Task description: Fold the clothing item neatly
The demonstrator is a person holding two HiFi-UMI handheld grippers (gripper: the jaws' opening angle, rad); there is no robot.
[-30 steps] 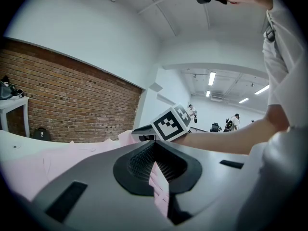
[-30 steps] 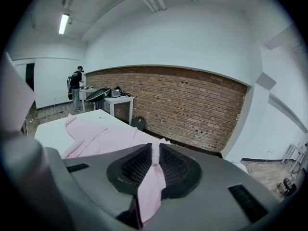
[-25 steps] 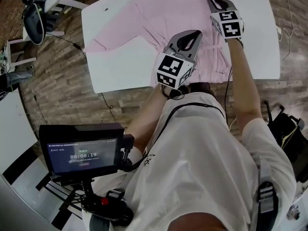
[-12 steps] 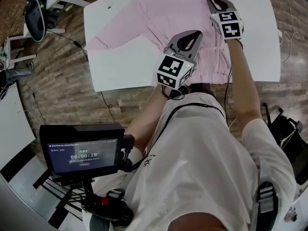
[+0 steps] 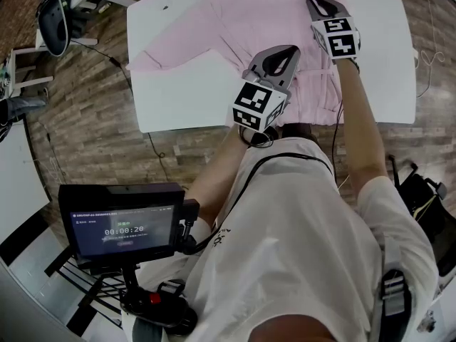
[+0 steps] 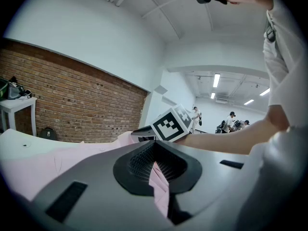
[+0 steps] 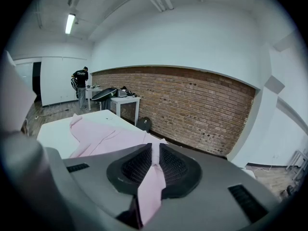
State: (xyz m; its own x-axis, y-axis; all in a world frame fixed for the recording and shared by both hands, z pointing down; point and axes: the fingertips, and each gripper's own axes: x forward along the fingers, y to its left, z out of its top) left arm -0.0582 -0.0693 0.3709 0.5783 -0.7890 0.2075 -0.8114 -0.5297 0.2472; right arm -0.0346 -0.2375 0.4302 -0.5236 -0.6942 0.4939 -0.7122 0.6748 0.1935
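Left gripper, right gripper (fingers clamped)

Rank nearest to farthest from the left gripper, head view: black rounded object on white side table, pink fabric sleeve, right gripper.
1. Right gripper: close, upper right.
2. Pink fabric sleeve: to the left.
3. Black rounded object: far upper left.

- Your white bench stands on a wood-plank floor.
- A red brick wall faces you, with white plaster above it.
- 1 ceiling strip light glows overhead.
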